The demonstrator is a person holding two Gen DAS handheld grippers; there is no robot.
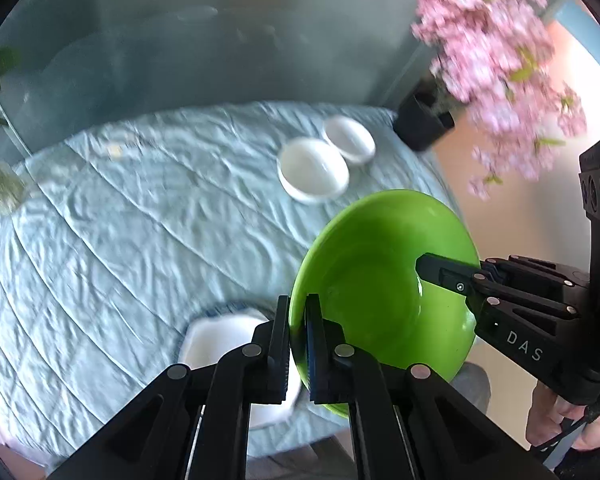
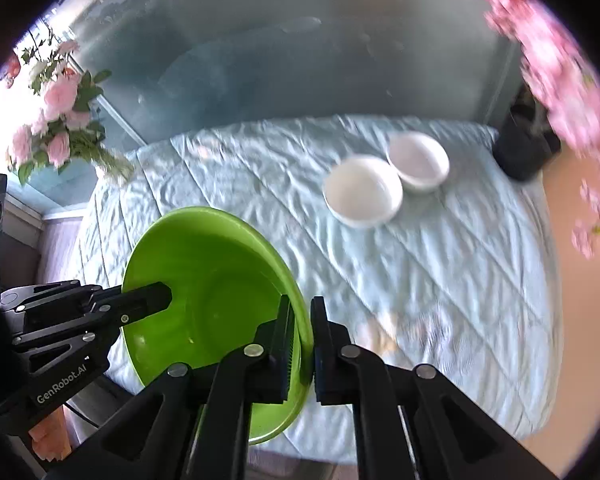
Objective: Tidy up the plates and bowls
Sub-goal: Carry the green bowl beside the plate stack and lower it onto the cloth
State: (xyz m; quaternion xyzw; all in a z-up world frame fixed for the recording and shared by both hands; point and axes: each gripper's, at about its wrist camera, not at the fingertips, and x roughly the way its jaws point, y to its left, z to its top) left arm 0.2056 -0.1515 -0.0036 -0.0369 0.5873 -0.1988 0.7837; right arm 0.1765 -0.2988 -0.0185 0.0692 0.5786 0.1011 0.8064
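Observation:
A large green bowl (image 1: 372, 280) (image 2: 216, 292) hangs above the table, held by both grippers on opposite sides of its rim. My left gripper (image 1: 298, 344) is shut on its left rim; in the right wrist view that left gripper (image 2: 156, 296) reaches in from the left. My right gripper (image 2: 302, 344) is shut on the right rim, and in the left wrist view the right gripper (image 1: 432, 268) comes in from the right. Two white bowls (image 1: 314, 170) (image 1: 350, 139) sit side by side at the far right of the table; the right wrist view shows them as a larger white bowl (image 2: 363, 191) and a smaller one (image 2: 418, 162).
A light blue quilted cloth (image 1: 120, 220) covers the table. A white dish (image 1: 220, 344) lies under my left fingers. A black pot (image 1: 422, 120) with pink blossoms stands off the far right corner. Pink roses (image 2: 56, 120) stand at the far left. A glass wall runs behind.

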